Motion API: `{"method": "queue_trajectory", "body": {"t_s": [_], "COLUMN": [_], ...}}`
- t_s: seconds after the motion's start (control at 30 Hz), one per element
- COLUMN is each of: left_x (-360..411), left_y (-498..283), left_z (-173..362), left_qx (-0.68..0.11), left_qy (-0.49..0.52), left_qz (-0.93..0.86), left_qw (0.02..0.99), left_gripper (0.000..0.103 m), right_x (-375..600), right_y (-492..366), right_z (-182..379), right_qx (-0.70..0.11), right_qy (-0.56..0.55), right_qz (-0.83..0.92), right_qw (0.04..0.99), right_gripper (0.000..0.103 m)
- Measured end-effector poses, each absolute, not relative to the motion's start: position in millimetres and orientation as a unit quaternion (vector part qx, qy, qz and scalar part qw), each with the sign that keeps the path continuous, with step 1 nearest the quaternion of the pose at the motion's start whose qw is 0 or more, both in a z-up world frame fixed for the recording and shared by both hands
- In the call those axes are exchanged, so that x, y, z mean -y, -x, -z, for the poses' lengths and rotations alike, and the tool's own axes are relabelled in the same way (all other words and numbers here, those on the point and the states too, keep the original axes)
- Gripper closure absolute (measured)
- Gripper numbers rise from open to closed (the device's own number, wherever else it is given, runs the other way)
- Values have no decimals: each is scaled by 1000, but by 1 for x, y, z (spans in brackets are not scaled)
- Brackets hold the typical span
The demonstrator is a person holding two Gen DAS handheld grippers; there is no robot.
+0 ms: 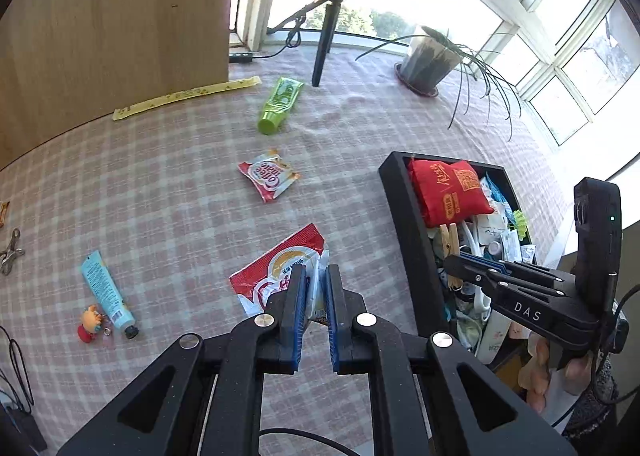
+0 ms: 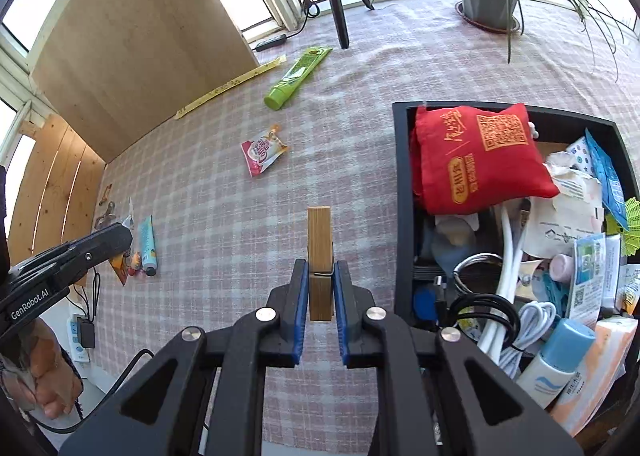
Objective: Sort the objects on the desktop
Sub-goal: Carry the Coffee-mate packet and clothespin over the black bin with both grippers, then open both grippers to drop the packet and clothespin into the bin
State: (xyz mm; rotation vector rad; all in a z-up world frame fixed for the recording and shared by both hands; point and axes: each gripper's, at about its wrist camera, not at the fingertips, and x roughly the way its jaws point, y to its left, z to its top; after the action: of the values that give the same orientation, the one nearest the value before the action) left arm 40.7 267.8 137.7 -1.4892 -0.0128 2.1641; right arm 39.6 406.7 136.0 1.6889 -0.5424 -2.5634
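My left gripper (image 1: pixel 316 276) is shut on a red and white sachet (image 1: pixel 280 268) and holds it over the checked tablecloth. My right gripper (image 2: pixel 320 270) is shut on a wooden clothespin (image 2: pixel 320 252), upright between the pads, just left of the black box (image 2: pixel 402 196). The box also shows in the left wrist view (image 1: pixel 404 208), full of items with a red pouch (image 2: pixel 476 156) on top. Loose on the cloth lie a smaller red sachet (image 1: pixel 268 174), a green tube (image 1: pixel 280 104), a blue tube (image 1: pixel 106 292) and a small toy figure (image 1: pixel 90 322).
A tripod leg (image 1: pixel 324 44) and a potted plant (image 1: pixel 430 60) stand at the back. A wooden board (image 1: pixel 112 24) leans at back left with a yellow strip (image 1: pixel 184 96) before it. A metal clip (image 1: pixel 10 252) lies at far left. Cables hang at the table's left edge.
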Motion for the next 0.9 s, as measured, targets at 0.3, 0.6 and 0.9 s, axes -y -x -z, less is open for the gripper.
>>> {"method": "queue_trajectory", "body": {"t_s": [0.3,0.6,0.9], "left_x": [-387,-462,-489], "left_y": [-92,-134,-146], "left_z": [-141,-133,-127], "left_qx": [-23,-50,-73], "left_qy": [563,581,589], "left_qz": [-744,-702,-680], "left_qw": [358,409,431], "left_gripper": [94,94,86], "right_x": [-513,-570,-589], "right_y": [-94,-119,-121], "right_z": [-147,-140,-139], "right_qx": [212,230,231], "right_qy": [-521,-520,-513], "right_qz": [824,816,819], "right_qw": [-66,-102,-112], "right_gripper": [90,90,87]}}
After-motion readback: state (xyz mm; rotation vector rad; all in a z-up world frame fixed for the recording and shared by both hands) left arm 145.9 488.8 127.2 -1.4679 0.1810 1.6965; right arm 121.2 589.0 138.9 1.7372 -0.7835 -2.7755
